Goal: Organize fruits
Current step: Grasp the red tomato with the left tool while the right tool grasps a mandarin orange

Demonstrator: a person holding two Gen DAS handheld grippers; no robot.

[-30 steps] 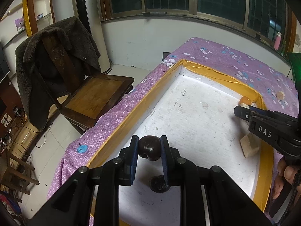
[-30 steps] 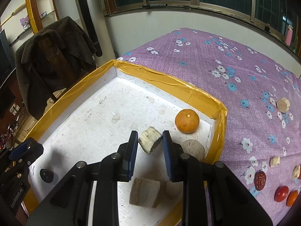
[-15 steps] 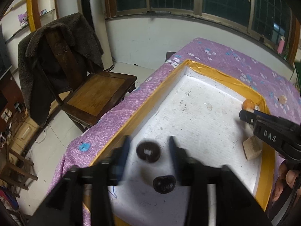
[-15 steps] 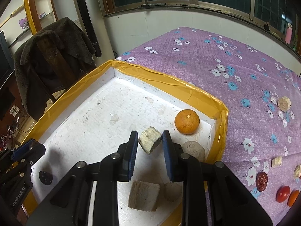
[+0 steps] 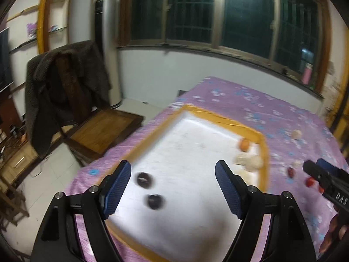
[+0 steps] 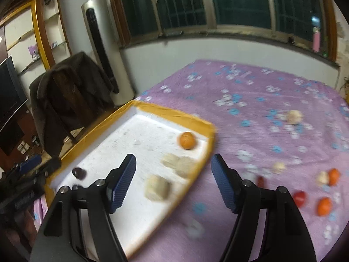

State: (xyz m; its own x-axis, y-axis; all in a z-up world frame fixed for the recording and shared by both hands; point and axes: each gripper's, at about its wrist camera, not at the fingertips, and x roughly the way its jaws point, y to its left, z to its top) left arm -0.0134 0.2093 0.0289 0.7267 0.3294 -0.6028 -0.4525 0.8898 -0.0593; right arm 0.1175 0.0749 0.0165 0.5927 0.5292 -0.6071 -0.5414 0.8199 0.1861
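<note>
Purple floral tablecloth [image 6: 250, 113], yellow-rimmed white tray [image 5: 265, 150], coat-draped wooden chair [image 5: 65, 83], dark barred windows [image 5: 196, 11]

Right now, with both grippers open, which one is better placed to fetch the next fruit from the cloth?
Probably the right gripper: it hangs over the tray edge, beside the loose red and orange fruits. The left gripper faces the tray's dark fruits.
</note>
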